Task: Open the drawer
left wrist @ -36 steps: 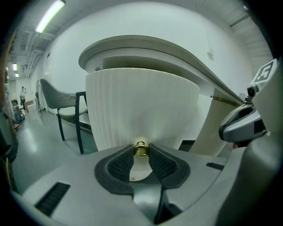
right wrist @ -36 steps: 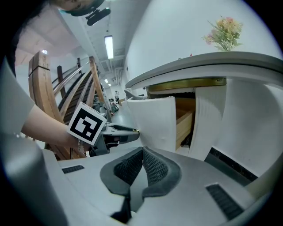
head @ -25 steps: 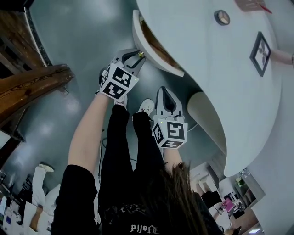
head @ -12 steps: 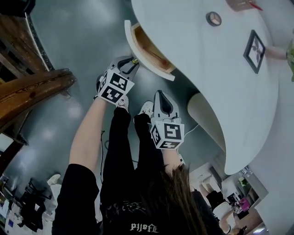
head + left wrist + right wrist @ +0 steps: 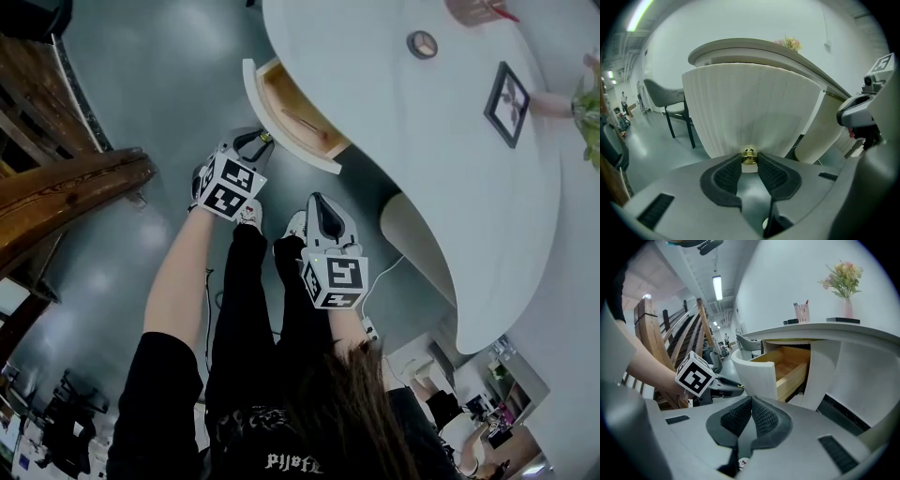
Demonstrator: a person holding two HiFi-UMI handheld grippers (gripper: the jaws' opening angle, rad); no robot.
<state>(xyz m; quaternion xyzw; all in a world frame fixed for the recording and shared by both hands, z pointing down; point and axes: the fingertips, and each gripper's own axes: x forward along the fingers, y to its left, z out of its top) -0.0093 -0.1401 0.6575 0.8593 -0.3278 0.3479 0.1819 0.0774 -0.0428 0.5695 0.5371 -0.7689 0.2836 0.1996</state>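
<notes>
My left gripper (image 5: 749,160) pinches the knob (image 5: 749,153) dead ahead. The drawer (image 5: 292,120) should pull straight back toward me. The right gripper (image 5: 751,403) is closed and empty.

Left gripper (image 5: 749,160) clamps a small brass knob (image 5: 749,155); both dark ribbed pads (image 5: 726,176) press on its sides. Knob sits low on the drawer front (image 5: 750,108), a curved white ribbed panel, upright and filling mid-frame. Tabletop (image 5: 740,47) overhangs just above the drawer front. Flowers (image 5: 790,43) stand on it, up and right of the drawer front. Ribbed white pedestal (image 5: 820,126) is right of the drawer front, behind it. Grey chair (image 5: 670,101) is left of the drawer front, on a grey floor (image 5: 651,150). Part of the right gripper (image 5: 858,110), with its marker cube, shows far right of the drawer front, apart from it.
</notes>
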